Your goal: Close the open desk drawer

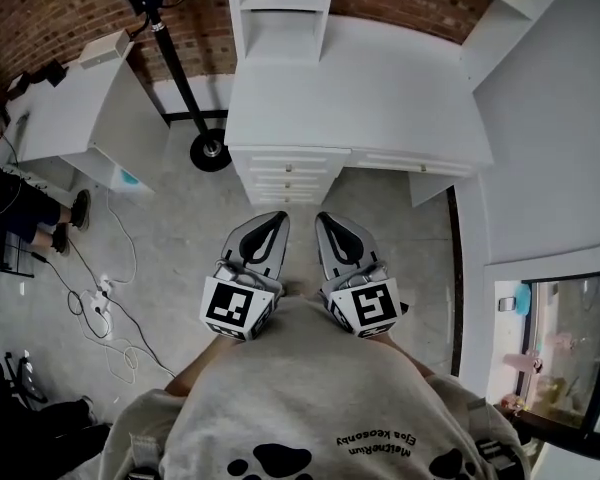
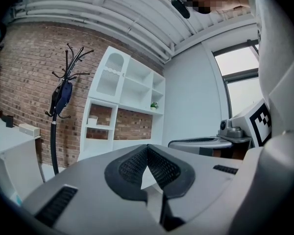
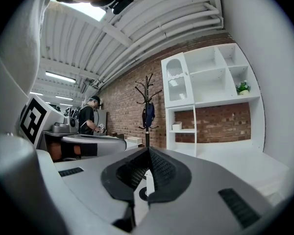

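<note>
White desk [image 1: 380, 98] fills the far middle of the head view, its drawer stack [image 1: 288, 173] under the near edge, left of the knee gap; from this height I cannot tell which front stands out. Left gripper [image 1: 278, 216] and right gripper [image 1: 322, 216] sit side by side close to the grey sweatshirt [image 1: 300, 398], pointing at the drawers and well apart from them. Concrete floor [image 1: 180, 238] lies between, with cables [image 1: 100, 308] at left. A coat stand [image 1: 170, 48] rises far left against the brick wall [image 1: 70, 8]. Left gripper view: the left gripper [image 2: 147, 146] has its dark ribbed pads meeting at the tips, nothing held; a white shelf unit [image 2: 122, 106] and the coat stand [image 2: 59, 111] stand beyond. Right gripper view: the right gripper [image 3: 148, 148] is likewise closed tip to tip and empty; far off are the shelf unit [image 3: 210, 92], the coat stand [image 3: 147, 111] and a person [image 3: 88, 116] at far left.
</note>
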The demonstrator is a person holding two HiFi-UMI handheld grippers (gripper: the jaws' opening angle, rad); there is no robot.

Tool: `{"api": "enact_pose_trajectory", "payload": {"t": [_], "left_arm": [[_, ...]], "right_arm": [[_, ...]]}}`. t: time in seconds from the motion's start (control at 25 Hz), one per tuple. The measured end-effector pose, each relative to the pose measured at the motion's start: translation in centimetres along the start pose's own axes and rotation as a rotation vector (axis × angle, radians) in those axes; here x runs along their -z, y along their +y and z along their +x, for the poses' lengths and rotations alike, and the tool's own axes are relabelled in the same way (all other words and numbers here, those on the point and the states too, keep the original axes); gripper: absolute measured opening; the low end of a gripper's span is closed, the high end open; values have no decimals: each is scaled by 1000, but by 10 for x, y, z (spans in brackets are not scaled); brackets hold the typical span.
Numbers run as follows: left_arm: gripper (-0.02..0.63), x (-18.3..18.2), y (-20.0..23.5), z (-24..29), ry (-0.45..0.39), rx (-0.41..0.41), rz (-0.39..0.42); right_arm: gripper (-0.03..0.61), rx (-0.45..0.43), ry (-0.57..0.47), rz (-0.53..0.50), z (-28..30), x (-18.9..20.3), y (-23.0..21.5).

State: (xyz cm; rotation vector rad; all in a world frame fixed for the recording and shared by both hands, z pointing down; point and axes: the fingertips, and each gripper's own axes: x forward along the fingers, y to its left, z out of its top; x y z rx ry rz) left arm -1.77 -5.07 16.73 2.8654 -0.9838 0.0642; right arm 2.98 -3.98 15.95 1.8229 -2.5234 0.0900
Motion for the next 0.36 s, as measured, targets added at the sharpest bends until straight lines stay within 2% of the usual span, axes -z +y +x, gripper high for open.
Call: {"api": "enact_pose_trajectory", "payload": {"t": [0.36], "left_arm": [[18, 1, -5, -5, -4, -6, 4]], "right_arm": [[32, -13, -11, -35, -4, -2, 4]]}}
